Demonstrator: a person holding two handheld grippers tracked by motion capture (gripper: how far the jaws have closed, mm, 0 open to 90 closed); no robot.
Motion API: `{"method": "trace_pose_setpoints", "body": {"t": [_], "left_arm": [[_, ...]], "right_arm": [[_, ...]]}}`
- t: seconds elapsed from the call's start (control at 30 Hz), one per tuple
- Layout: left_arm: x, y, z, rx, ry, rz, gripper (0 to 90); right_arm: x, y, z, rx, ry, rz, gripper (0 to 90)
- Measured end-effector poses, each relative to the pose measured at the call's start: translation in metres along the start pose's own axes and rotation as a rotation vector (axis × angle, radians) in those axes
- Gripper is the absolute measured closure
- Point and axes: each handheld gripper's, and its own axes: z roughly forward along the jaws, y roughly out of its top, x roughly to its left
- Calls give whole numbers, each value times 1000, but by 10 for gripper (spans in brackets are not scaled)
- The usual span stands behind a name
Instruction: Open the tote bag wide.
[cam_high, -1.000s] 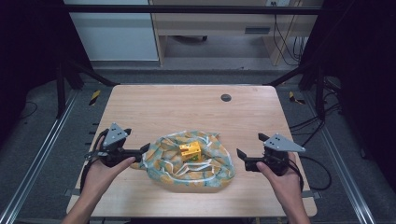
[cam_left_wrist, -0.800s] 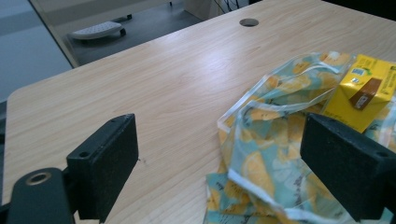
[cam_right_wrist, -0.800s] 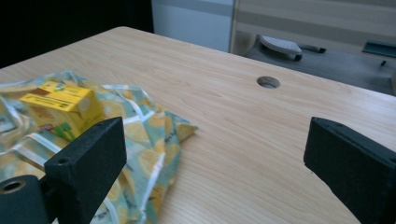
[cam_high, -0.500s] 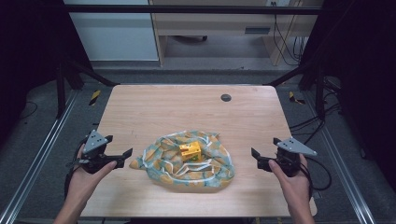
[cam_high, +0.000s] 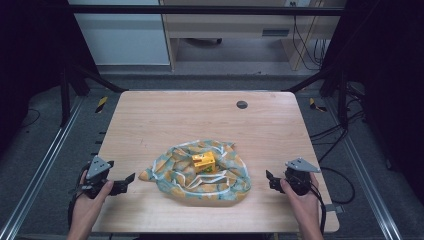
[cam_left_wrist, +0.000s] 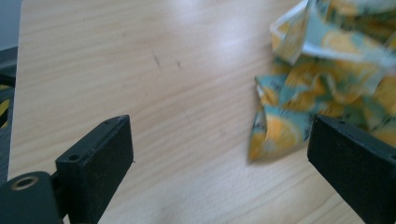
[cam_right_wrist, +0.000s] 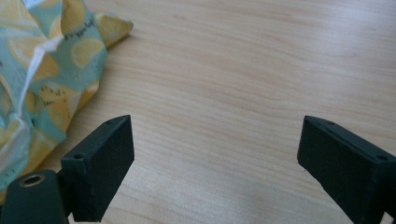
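A crumpled cloth (cam_high: 200, 172) printed with lemons on teal lies at the front middle of the wooden table (cam_high: 200, 115). A small yellow block (cam_high: 204, 161) rests in its hollow. My left gripper (cam_high: 131, 178) is held at the table's front left edge, open, its jaws wide apart and empty, a short way from the cloth's left corner (cam_left_wrist: 275, 133). My right gripper (cam_high: 269, 176) is open too, empty, off the cloth's right side; the cloth (cam_right_wrist: 42, 79) shows at the left of the right gripper view.
A small dark round disc (cam_high: 242, 104) sits near the table's far right. Dark frame posts and cables (cam_high: 330, 130) stand around the table. Bare wood lies between each gripper and the cloth.
Both grippers have drawn back from the cloth, outward and toward the front edge, with jaws open. The cloth and yellow block stay where they were.
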Motion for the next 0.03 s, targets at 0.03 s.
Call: {"method": "trace_pose_setpoints", "body": {"t": [0.03], "left_arm": [[0,-2,1,11,7,0,67]], "right_arm": [[1,-1,0,2,-2,0,111]]}}
